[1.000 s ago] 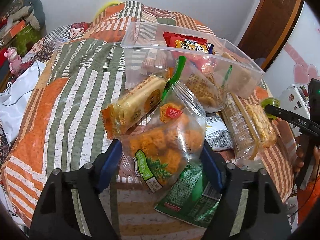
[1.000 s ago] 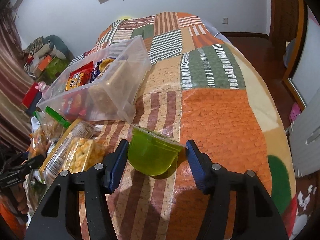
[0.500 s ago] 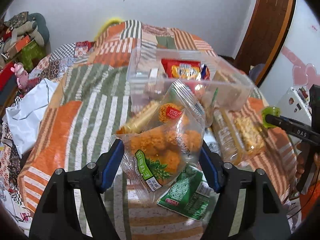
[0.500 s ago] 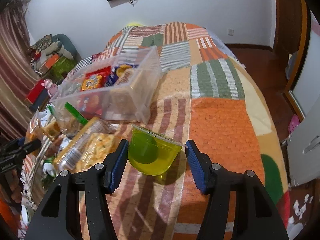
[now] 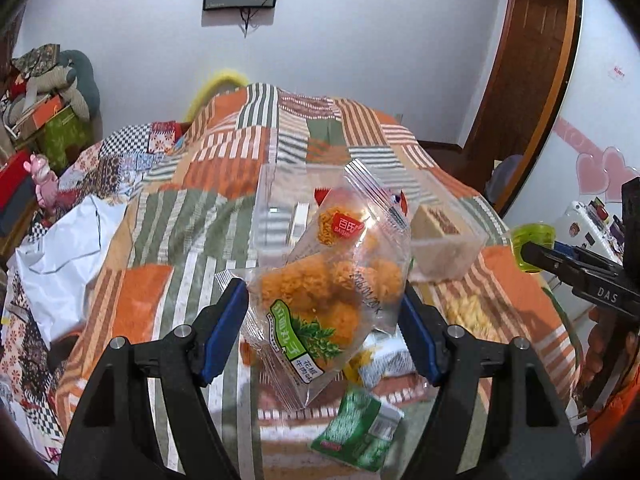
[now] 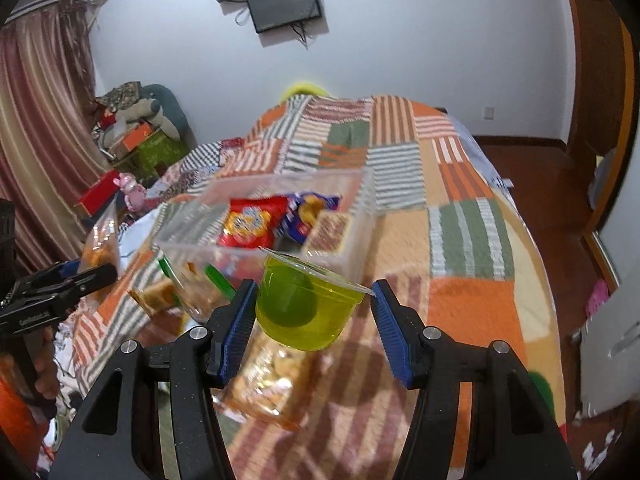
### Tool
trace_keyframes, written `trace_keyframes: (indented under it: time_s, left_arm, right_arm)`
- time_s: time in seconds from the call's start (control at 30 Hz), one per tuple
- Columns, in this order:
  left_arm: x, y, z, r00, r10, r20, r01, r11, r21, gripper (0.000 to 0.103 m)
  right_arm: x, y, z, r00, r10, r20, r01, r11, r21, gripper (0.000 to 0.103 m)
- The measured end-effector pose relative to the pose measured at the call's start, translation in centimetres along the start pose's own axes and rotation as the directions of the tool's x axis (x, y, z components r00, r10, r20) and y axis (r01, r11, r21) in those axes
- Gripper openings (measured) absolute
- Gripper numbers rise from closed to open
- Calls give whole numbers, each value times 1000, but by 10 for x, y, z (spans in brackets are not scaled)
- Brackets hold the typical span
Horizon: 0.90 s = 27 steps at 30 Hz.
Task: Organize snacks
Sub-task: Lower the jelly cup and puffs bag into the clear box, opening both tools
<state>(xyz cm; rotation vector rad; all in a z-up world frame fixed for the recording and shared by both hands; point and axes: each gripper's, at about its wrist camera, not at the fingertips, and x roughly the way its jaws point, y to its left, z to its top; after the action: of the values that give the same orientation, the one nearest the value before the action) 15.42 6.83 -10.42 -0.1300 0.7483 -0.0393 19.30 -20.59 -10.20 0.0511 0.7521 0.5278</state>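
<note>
My left gripper [image 5: 322, 328] is shut on a clear bag of orange snack balls [image 5: 332, 292] and holds it up above the bed, in front of the clear plastic bin [image 5: 448, 256]. My right gripper [image 6: 312, 312] is shut on a green jelly cup [image 6: 304, 308] and holds it lifted, just in front of the bin [image 6: 360, 208], which has red and blue packets inside. The cup also shows at the right of the left wrist view [image 5: 532, 246]. The bag and left gripper show at the left of the right wrist view [image 6: 98, 240].
Loose snack packs lie on the patchwork bedspread: a green packet [image 5: 360, 428], a cracker pack [image 6: 272, 380], green-clipped bags [image 6: 192, 288]. White paper [image 5: 60, 256] lies at the bed's left edge. Clutter stands by the left wall.
Both grippers have risen off the bed with their loads. The snack bag is lifted clear of the pile and the jelly cup is off the bedspread, nearer the bin.
</note>
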Motion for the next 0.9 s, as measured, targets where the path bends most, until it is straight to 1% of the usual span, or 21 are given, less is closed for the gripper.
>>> trace_keyframes:
  time_s: [0.13,0.43,0.63,0.9]
  left_arm:
    - [4,-2,13,1000,2,21,-2,1000,8,73]
    - [23,-8,42,999,-5,52,3,999,33,73]
    - [44,-8,55,999,-11,47,9,999,32,73]
    - [76,-2,62,1000,-6,19,5,1000,21,73]
  right_arm:
    - [5,9,10,1000,23,21,-23,1000,-15,54]
    - [23,25,28,998,39,50,-37,998,-42,54]
    - [38,26,37,998,50,41,-48,998,-46,54]
    - [61,30,41,998,60,15,-59,997,-47,54]
